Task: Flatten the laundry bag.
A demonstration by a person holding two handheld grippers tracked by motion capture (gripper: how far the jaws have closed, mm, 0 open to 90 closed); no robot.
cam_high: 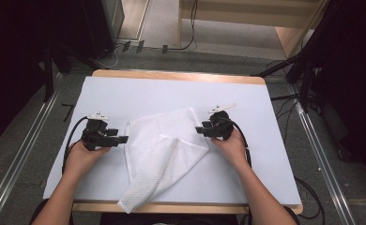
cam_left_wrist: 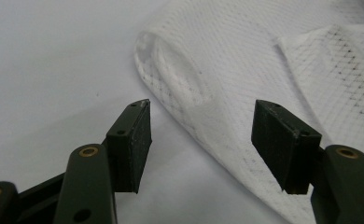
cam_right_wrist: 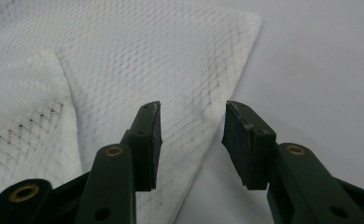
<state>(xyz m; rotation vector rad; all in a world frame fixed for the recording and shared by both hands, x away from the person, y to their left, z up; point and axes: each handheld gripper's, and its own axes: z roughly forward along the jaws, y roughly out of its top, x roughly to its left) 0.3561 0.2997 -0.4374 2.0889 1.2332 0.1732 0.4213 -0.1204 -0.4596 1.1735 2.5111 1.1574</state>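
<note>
A white mesh cloth (cam_high: 160, 150) lies crumpled and partly folded in the middle of the white table cover, one end hanging over the near edge. My left gripper (cam_high: 121, 139) sits at the cloth's left edge, open; in the left gripper view its jaws straddle the rolled hem of the mesh cloth (cam_left_wrist: 203, 93) with nothing pinched. My right gripper (cam_high: 199, 130) is at the cloth's right side, open; in the right gripper view the edge of a pointed flap of the mesh cloth (cam_right_wrist: 171, 70) runs under the gap between its jaws.
The table (cam_high: 181, 76) has a wooden rim and a white cover (cam_high: 139, 91). Metal rails (cam_high: 28, 140) run along both sides on the floor. Cables and dark stands are behind the table, with a wooden shelf at the back.
</note>
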